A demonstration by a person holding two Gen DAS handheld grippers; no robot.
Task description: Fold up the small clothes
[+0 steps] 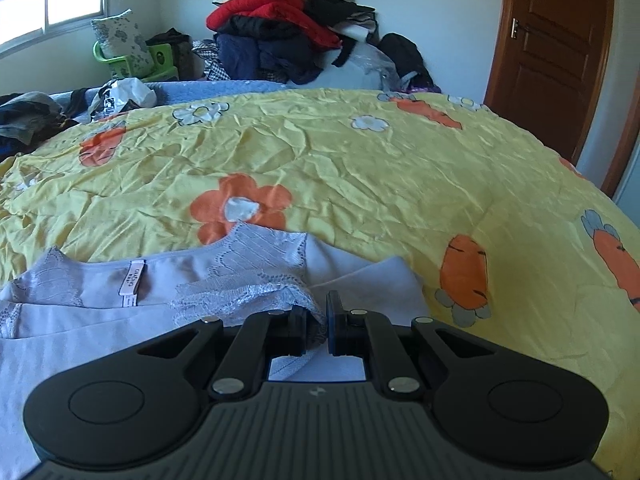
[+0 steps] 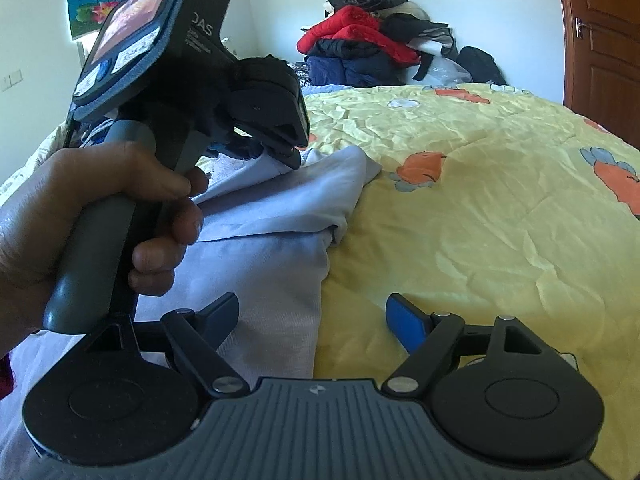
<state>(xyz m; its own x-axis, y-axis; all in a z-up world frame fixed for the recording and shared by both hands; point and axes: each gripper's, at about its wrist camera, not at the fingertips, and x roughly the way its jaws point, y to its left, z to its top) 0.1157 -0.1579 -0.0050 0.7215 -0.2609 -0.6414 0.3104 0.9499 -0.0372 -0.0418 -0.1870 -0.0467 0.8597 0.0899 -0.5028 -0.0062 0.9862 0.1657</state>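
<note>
A pale lilac top (image 1: 100, 320) with lace trim and a neck label lies on the yellow flowered bedspread (image 1: 360, 168). My left gripper (image 1: 318, 330) is shut on its lace edge, near the shoulder. In the right wrist view the same top (image 2: 272, 216) lies bunched at the left, and the left gripper (image 2: 290, 154), held in a hand, pinches it from above. My right gripper (image 2: 312, 316) is open and empty, low over the top's right edge, its left finger over the cloth and its blue-padded right finger over the bedspread (image 2: 480, 208).
A heap of dark and red clothes (image 1: 288, 28) is piled at the far side of the bed. More clothes and a green crate (image 1: 120, 60) lie at the far left. A brown door (image 1: 556, 48) stands at the right.
</note>
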